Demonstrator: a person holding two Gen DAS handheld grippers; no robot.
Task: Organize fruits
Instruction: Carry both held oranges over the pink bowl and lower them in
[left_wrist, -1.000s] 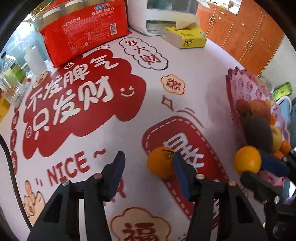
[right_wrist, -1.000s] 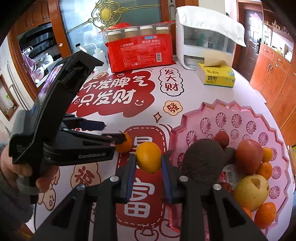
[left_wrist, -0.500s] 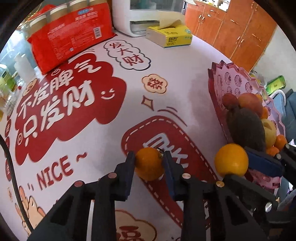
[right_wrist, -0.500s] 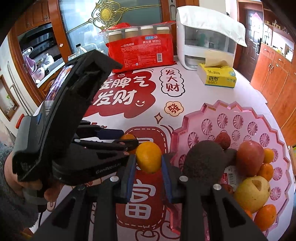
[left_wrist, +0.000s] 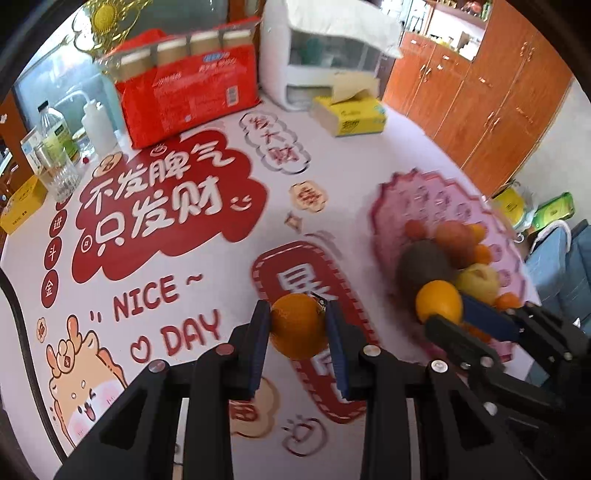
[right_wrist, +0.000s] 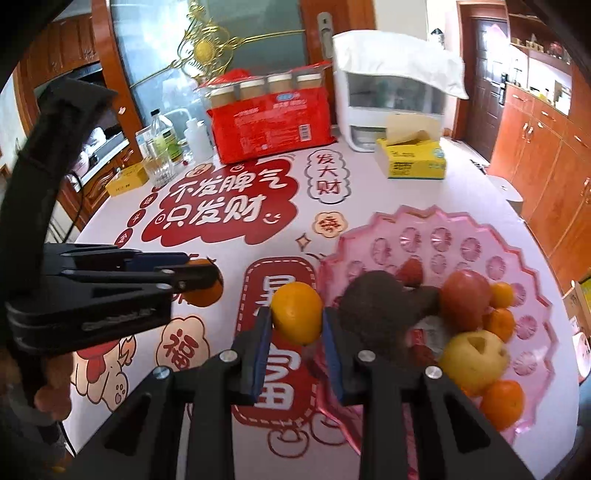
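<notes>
My left gripper (left_wrist: 297, 325) is shut on an orange (left_wrist: 297, 326) and holds it above the printed tablecloth; it shows from the side in the right wrist view (right_wrist: 201, 282). My right gripper (right_wrist: 297, 321) is shut on a second, yellower orange (right_wrist: 297, 312), held just left of the pink fruit tray (right_wrist: 461, 229); this orange also shows in the left wrist view (left_wrist: 439, 301). The tray (left_wrist: 413, 192) holds a dark avocado (right_wrist: 376, 304), a red apple (right_wrist: 465, 299), a yellow apple (right_wrist: 474, 354) and several small tangerines.
A red pack of paper cups (right_wrist: 269, 122), a white dispenser (right_wrist: 391, 96) and a yellow tissue box (right_wrist: 412, 162) stand at the back. Bottles and a glass (right_wrist: 159, 147) stand at the back left. Wooden cabinets (right_wrist: 546, 166) are to the right.
My left gripper closed on the orange on the table and lifted it. My right gripper kept its orange and rose a little.
</notes>
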